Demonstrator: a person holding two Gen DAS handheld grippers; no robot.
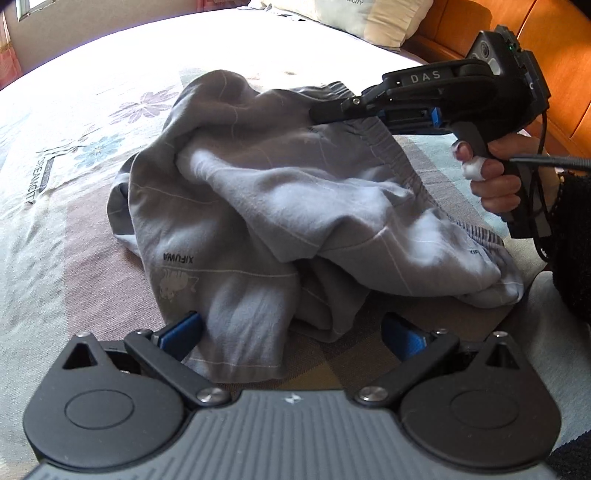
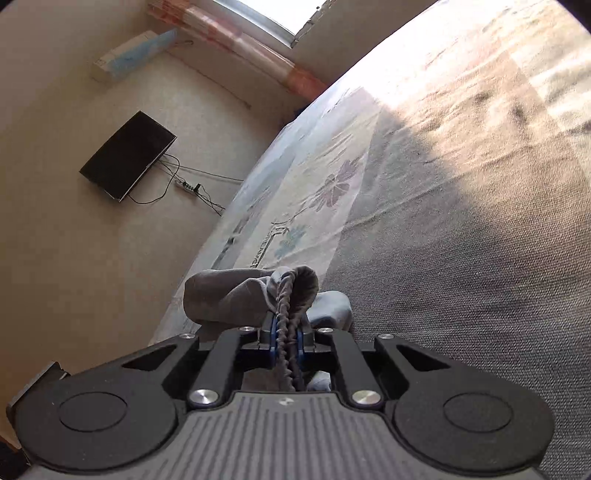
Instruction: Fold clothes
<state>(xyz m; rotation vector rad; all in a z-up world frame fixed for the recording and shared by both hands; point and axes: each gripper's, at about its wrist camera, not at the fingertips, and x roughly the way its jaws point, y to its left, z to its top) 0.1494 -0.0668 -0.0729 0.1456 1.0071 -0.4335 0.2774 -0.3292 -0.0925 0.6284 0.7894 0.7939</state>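
A crumpled pair of grey shorts point(image 1: 258, 206) with thin pale lines and a small printed logo lies on the flowered bedsheet point(image 1: 92, 122). My left gripper point(image 1: 291, 334) hovers over the near hem, open, its blue pads point(image 1: 181, 332) wide apart with a fold of the cloth lying between them, unpinched. My right gripper point(image 1: 317, 112) comes in from the right, held by a person's hand point(image 1: 491, 177), and bites the far edge of the shorts. In the right wrist view my right gripper point(image 2: 287, 343) is shut on the gathered elastic waistband point(image 2: 286, 310), with cloth bunched beyond the tips.
A pillow point(image 1: 369, 18) and a wooden headboard point(image 1: 480, 44) stand past the far right of the bed. The right wrist view, rolled sideways, shows a wall television point(image 2: 127, 155), a power strip with cables point(image 2: 186, 186) and an air conditioner point(image 2: 133, 55).
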